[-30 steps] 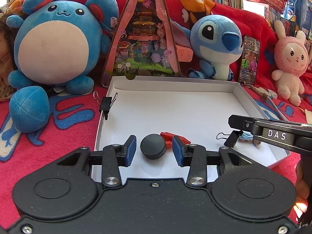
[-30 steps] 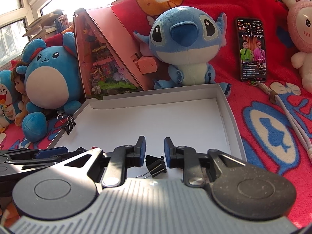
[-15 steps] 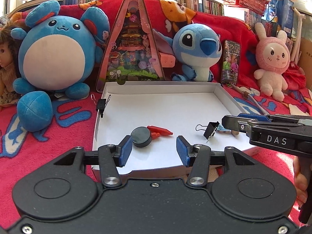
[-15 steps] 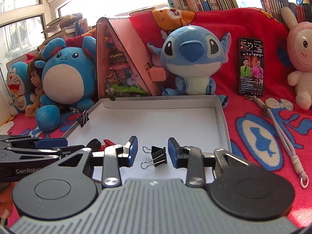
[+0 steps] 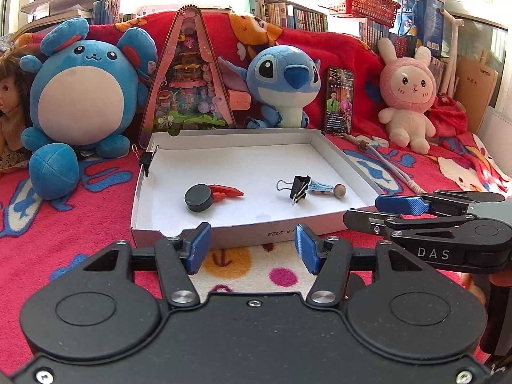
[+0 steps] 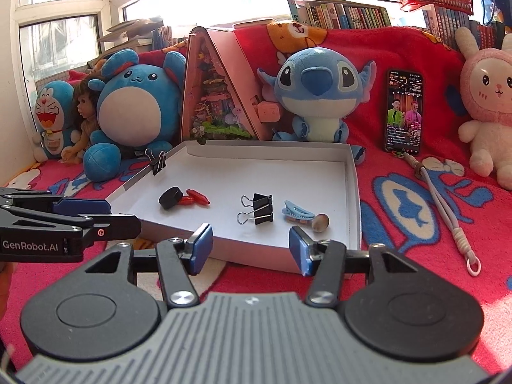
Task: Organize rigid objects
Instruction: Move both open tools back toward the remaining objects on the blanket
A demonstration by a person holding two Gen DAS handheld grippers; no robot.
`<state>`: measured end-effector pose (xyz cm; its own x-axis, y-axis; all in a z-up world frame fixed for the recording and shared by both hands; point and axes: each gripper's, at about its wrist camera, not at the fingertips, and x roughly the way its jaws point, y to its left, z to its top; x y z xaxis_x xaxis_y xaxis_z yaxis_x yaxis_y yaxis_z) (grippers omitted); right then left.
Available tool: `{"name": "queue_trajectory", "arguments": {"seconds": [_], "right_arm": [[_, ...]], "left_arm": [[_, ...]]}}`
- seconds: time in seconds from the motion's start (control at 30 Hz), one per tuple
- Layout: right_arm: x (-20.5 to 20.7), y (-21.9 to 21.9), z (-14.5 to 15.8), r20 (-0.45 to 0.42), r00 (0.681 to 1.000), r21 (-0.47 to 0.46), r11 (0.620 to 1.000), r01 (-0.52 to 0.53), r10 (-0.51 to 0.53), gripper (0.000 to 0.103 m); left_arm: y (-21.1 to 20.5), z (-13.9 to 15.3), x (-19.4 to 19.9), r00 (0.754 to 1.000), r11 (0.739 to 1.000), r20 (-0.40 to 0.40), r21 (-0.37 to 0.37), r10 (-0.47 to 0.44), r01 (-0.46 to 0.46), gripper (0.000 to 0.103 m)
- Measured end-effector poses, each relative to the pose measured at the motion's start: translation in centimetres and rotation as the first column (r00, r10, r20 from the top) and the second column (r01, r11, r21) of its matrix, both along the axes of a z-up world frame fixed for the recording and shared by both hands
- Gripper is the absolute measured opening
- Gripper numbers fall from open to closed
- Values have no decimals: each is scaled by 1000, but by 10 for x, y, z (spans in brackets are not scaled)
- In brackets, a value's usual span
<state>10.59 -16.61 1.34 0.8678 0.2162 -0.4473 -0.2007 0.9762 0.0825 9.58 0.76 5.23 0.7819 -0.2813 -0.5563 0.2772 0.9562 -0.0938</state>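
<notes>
Your left gripper and right gripper both sit just outside the near edge of the white box, jaws apart and opening, nothing between them. Inside the box: black puck touching a red clip toward the near-left corner; black binder clip, blue clip and brown bead toward the near-right corner. A second binder clip is clamped on the left wall.
</notes>
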Motion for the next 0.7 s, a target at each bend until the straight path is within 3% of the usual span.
{"name": "queue_trajectory", "arguments": {"seconds": [0.7], "right_arm": [[-50,-2,-24,3,1000,-52,999,-9,9,77]], "left_arm": [[-3,-24,-46,999,999,-19,4,-36,36,58]]}}
